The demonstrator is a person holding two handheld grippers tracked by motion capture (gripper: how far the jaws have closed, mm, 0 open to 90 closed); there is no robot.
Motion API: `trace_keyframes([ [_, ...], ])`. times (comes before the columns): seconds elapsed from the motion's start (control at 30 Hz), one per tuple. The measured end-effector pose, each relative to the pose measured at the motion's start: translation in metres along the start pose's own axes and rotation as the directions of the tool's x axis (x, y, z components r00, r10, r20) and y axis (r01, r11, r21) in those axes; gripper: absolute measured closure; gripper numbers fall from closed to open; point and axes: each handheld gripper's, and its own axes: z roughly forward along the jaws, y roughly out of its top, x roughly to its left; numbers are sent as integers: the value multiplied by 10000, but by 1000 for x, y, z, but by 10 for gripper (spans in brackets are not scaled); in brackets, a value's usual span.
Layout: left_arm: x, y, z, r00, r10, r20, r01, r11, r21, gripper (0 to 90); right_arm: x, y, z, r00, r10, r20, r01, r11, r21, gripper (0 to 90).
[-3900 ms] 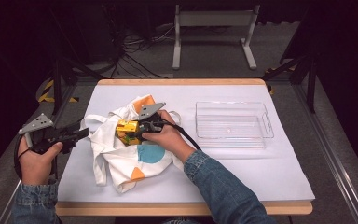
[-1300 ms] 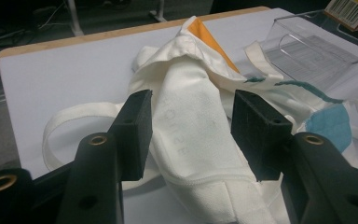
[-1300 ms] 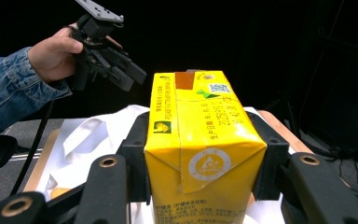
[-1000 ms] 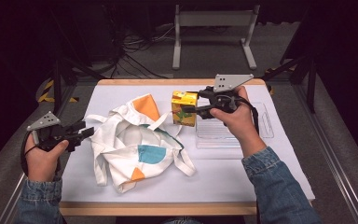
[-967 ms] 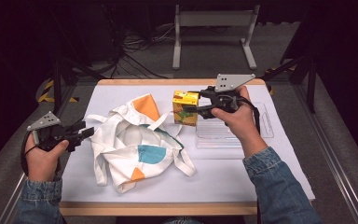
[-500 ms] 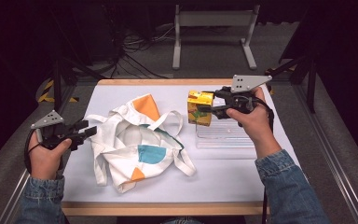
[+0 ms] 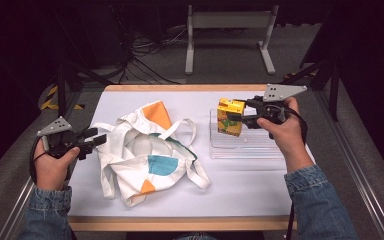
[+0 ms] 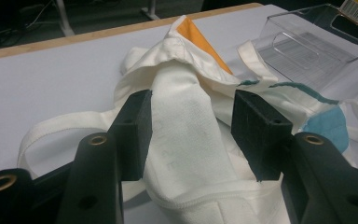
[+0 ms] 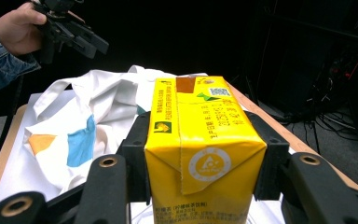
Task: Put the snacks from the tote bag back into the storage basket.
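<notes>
1. The clear plastic tray (image 7: pixel 250 147) sits on the right half of the white worktop (image 7: pixel 240 185), nearer the far edge than the near one. Its floor looks bare of loose items.
2. The yellow juice carton (image 7: pixel 229 117) is held above the tray's far left corner, clamped between the jaws of the right gripper (image 7: pixel 241 116); whether its base touches the tray floor cannot be told.
3. In the right gripper view the carton (image 9: pixel 205 149) fills the gap between the two black jaws, each pressed flat against one of its sides.
4. The white tote bag (image 7: pixel 147 152), with orange and teal patches, lies crumpled on the left half of the worktop, its mouth toward the left edge. Nothing can be seen inside it.
5. The left gripper (image 7: pixel 94 138) is released, jaws apart, at the bag's left rim near the worktop's left edge.
6. In the left gripper view a fold of the bag (image 8: pixel 186 126) lies between the spread jaws, and neither jaw pinches it.
7. One bag strap (image 7: pixel 186 131) loops toward the tray and stops just short of its left wall.
8. Bare worktop runs along the near edge in front of bag and tray, and along the far edge behind the bag.
9. The tray's right wall lies near the worktop's right edge.
</notes>
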Motion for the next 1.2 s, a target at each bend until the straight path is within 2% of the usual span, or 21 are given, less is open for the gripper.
trace_keyframes([
  [0.17, 0, -1, -1, 10000, -11, -32, 10, 10000, -4, 489, -5, -7, -3, 9998, 56, -168, -57, 10000, -22, 514],
  [0.3, 0, -2, -3, 10000, -20, -59, 20, 10000, 21, 489, -6, -12, -3, 9996, -55, -269, 59, 9999, 161, 514],
  [0.53, 0, -4, -6, 9999, -47, -139, 47, 10000, 18, 488, -12, -27, -2, 9992, 110, -395, -98, 9995, 309, 514],
  [0.77, -1, -7, -8, 9998, -63, -211, 65, 9999, 93, 488, -14, -39, 2, 9991, 151, -404, -132, 9989, 456, 513],
  [0.93, 1, -13, -17, 9990, -193, -409, 197, 9998, 90, 488, -16, -51, 8, 9983, 249, -525, -217, 9980, 602, 513],
  [1.2, 0, -14, -19, 9987, -221, -462, 225, 9997, 71, 488, -17, -59, 14, 9973, 264, -685, -207, 9964, 823, 513],
])
